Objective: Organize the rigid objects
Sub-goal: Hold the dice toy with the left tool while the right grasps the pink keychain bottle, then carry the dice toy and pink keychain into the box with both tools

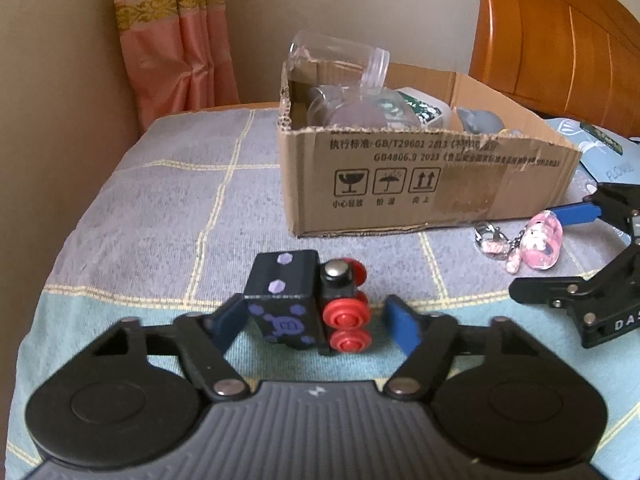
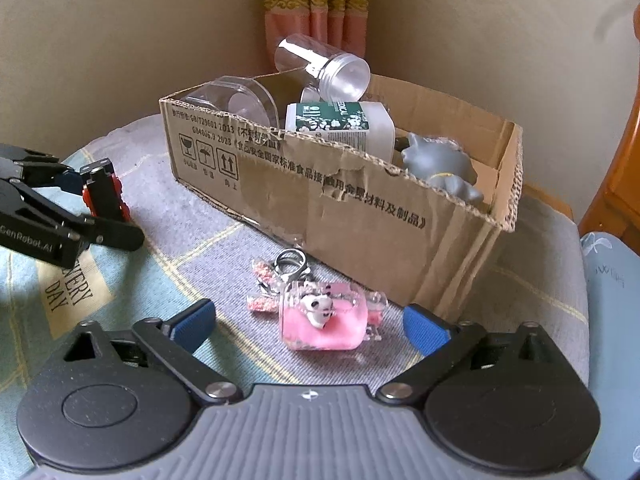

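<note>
You are straddling, jaws spread, toy train (image 1: pixel 308 304) and pink keychain (image 2: pixel 324 320) before the cardboard box (image 1: pixel 400 184), readying grasps.

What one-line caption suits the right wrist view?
Open right gripper frames a pink keychain lying before the cardboard box.

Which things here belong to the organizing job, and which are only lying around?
Job things:
black toy train car
pink panda keychain
cardboard box
clear jar
white bottle
gray figurine

Lying about:
plaid cloth
curtain
wooden headboard
</note>
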Action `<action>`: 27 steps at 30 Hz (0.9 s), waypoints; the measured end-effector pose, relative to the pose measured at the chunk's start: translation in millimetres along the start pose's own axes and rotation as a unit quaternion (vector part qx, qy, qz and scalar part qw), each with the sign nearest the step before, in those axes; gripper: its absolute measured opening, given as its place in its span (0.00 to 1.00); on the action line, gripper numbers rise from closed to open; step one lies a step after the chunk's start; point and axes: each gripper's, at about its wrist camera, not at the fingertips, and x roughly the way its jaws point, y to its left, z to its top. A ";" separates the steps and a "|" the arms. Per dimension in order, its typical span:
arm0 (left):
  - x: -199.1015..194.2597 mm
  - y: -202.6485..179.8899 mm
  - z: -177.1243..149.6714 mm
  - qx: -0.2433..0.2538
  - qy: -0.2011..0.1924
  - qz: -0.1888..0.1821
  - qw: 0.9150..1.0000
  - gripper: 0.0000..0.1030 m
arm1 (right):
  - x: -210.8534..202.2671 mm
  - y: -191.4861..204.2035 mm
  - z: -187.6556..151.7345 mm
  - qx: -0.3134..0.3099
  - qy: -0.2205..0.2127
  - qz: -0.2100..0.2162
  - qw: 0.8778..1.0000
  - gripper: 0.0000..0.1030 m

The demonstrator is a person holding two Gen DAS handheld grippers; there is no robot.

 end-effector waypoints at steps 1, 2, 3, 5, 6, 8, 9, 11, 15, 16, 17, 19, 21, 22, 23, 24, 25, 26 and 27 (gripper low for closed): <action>-0.5 0.3 0.0 -0.001 0.000 -0.001 1.000 0.62 | -0.2 -1.0 0.6 -0.001 0.002 0.003 1.000 0.93; -0.7 1.0 0.4 -0.003 -0.001 -0.002 1.000 0.62 | -0.9 -2.2 1.1 -0.001 0.002 0.006 1.000 0.90; -0.7 1.7 0.8 -0.004 -0.001 -0.002 1.000 0.62 | -1.4 -3.0 1.1 -0.002 0.003 0.007 1.000 0.87; -1.3 3.5 1.8 -0.004 -0.001 -0.003 1.000 0.58 | -2.6 -5.5 2.0 0.003 0.004 0.010 1.000 0.79; -1.2 3.8 2.4 -0.004 -0.001 -0.003 1.000 0.54 | -2.7 -6.7 2.6 0.007 0.005 0.009 1.000 0.78; -1.0 4.7 4.6 -0.001 -0.003 -0.004 1.000 0.54 | -2.6 -8.2 3.4 0.013 0.008 0.010 1.000 0.72; -1.4 4.5 5.3 0.001 -0.004 -0.004 1.000 0.53 | -3.1 -8.2 4.0 0.015 0.008 0.010 1.000 0.70; -2.0 4.7 7.5 0.007 -0.007 -0.004 1.000 0.51 | -3.8 -7.8 5.0 0.019 0.011 0.006 1.000 0.68; -2.4 4.7 11.7 0.018 -0.009 -0.005 1.000 0.50 | -7.2 -7.4 7.1 0.022 0.015 -0.003 1.000 0.54; -2.7 4.1 12.7 0.025 -0.008 -0.003 1.000 0.50 | -8.6 -7.1 7.7 0.021 0.017 -0.002 1.000 0.54; -3.4 3.5 13.7 0.031 -0.008 -0.003 0.999 0.50 | -9.9 -6.7 8.0 0.019 0.019 -0.003 1.000 0.54; -6.3 3.1 15.9 0.044 -0.010 -0.004 0.999 0.49 | -14.6 -5.6 8.1 0.015 0.019 -0.005 1.000 0.54; -8.6 3.4 18.2 0.056 -0.009 -0.008 0.998 0.49 | -20.4 -4.1 8.3 0.010 0.018 -0.004 1.000 0.54; -9.5 3.8 19.8 0.061 -0.005 -0.011 0.998 0.49 | -24.6 -3.2 8.8 0.006 0.016 -0.004 1.000 0.54; -10.5 4.2 21.1 0.067 -0.002 -0.014 0.998 0.49 | -28.1 -2.2 9.7 0.003 0.016 -0.003 1.000 0.54; -12.2 4.1 22.1 0.074 0.000 -0.016 0.997 0.48 | -31.8 -1.4 10.3 0.000 0.015 -0.002 1.000 0.54; -13.6 4.0 22.9 0.082 0.002 -0.017 0.997 0.48 | -36.3 -0.3 10.8 -0.004 0.015 0.000 1.000 0.54; -15.4 3.7 23.9 0.090 0.004 -0.018 0.996 0.48 | -39.2 1.0 11.5 -0.008 0.016 0.002 1.000 0.54; -17.1 3.8 25.0 0.098 0.007 -0.020 0.995 0.49 | -43.3 2.6 12.1 -0.014 0.017 0.002 1.000 0.54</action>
